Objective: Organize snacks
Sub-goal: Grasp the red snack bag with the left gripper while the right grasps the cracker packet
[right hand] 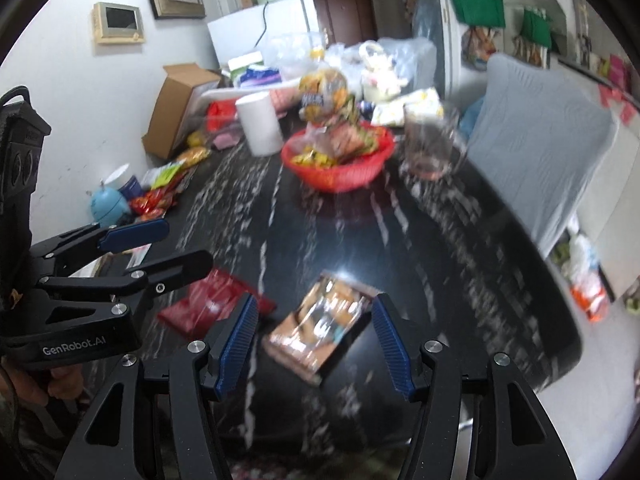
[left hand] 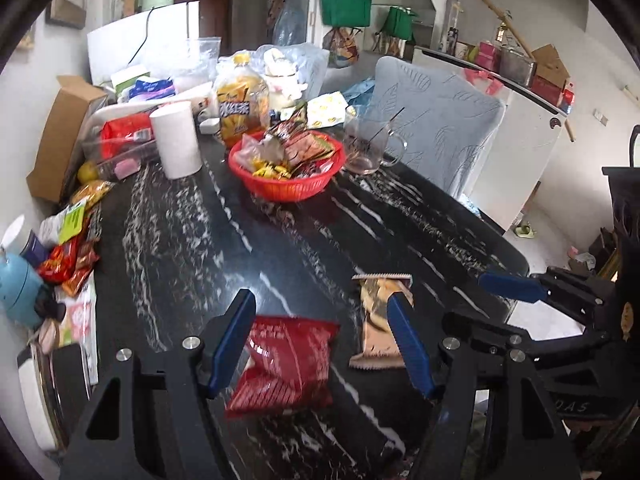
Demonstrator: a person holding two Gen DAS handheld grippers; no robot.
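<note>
Nearest the near edge of the black marble table, the left gripper hangs with jaws apart, clasping nothing; the red snack packet lies flat on the table in the gap between its blue pads, and neither pad presses on it. Just right of that packet lies the tan snack packet, also flat, framed by the spread jaws of the right gripper, which is likewise released and holds nothing. The two packets lie near each other without touching.

Beyond the packets the tabletop runs bare and open up to the red basket, which stands toward the far end, heaped with small wrappers. Left of the basket stands a white paper roll, upright; right of it a glass mug. Behind the basket is a yellow snack jar amid bags and boxes. Well left of the basket, loose snack wrappers crowd the table's left edge. Right of the basket, past the table's curved right edge, is a grey chair back.
</note>
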